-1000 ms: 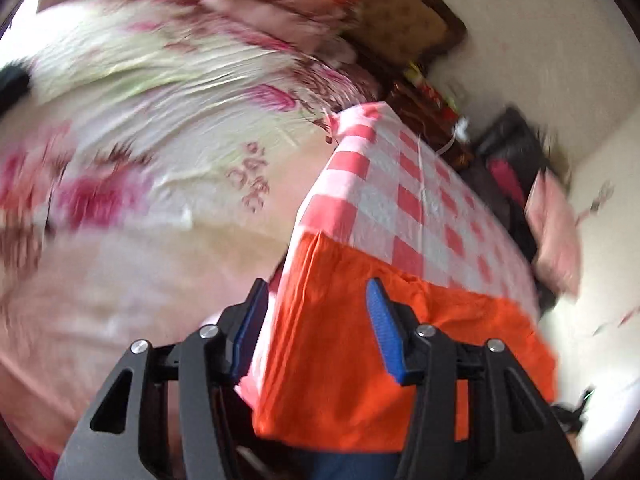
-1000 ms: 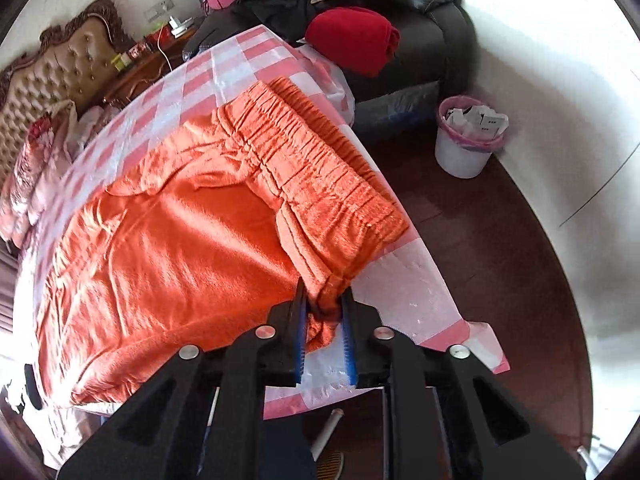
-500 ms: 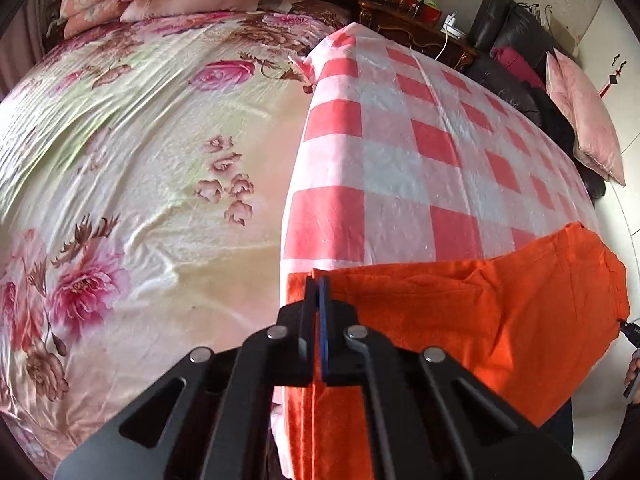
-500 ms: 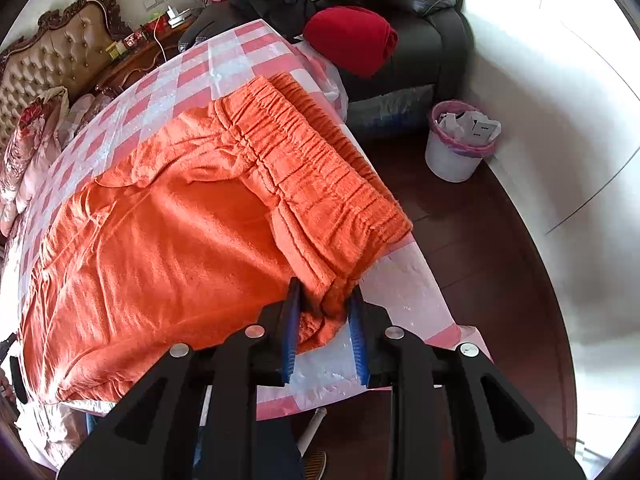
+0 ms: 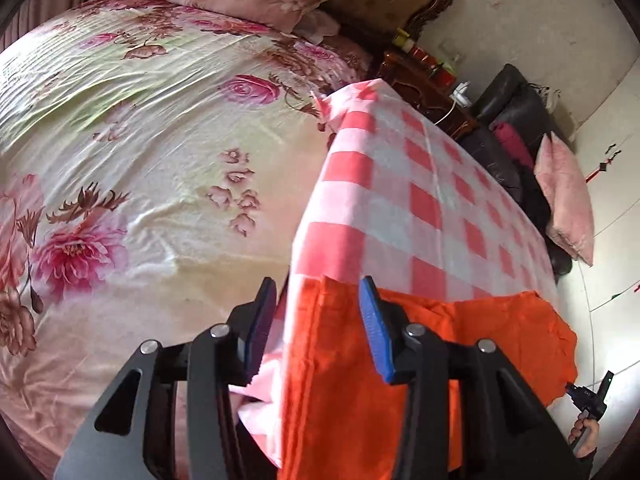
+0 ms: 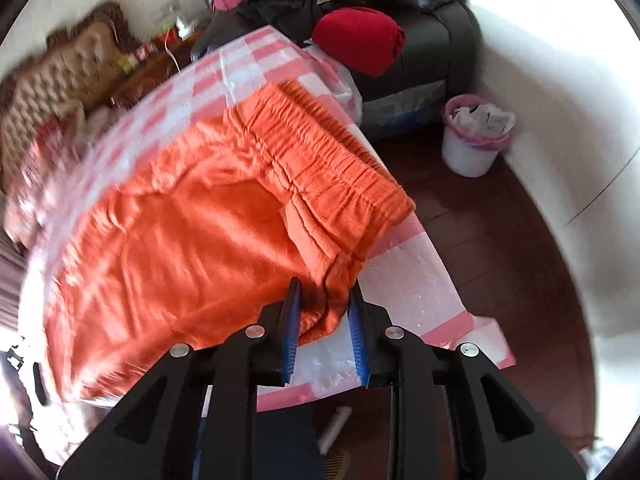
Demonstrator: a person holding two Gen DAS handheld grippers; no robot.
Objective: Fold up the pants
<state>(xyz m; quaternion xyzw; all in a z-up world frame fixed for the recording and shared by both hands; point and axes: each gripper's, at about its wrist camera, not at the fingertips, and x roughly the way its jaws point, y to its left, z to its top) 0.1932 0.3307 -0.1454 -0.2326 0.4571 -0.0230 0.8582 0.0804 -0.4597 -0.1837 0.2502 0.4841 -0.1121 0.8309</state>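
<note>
Orange pants point(image 6: 192, 224) lie spread on a table with a pink-and-white checked cloth point(image 6: 404, 280), the elastic waistband point(image 6: 320, 160) at the right end. My right gripper point(image 6: 324, 332) is open, its blue pads either side of the near waistband corner. In the left wrist view the pants' leg end point(image 5: 400, 380) hangs over the table's left edge. My left gripper point(image 5: 316, 328) is open, its pads astride that folded corner, not gripping it.
A bed with a floral sheet point(image 5: 140, 140) lies left of the table point(image 5: 400, 208). A black sofa with a red bundle point(image 6: 360, 40) stands behind. A white bin point(image 6: 476, 140) sits on the dark wood floor at the right. A bedside cabinet point(image 5: 424, 80) holds small items.
My left gripper, shut on the leg corner half a second ago, has opened. My right gripper has opened wider and let go of the waistband corner. The right view has shifted and blurred.
</note>
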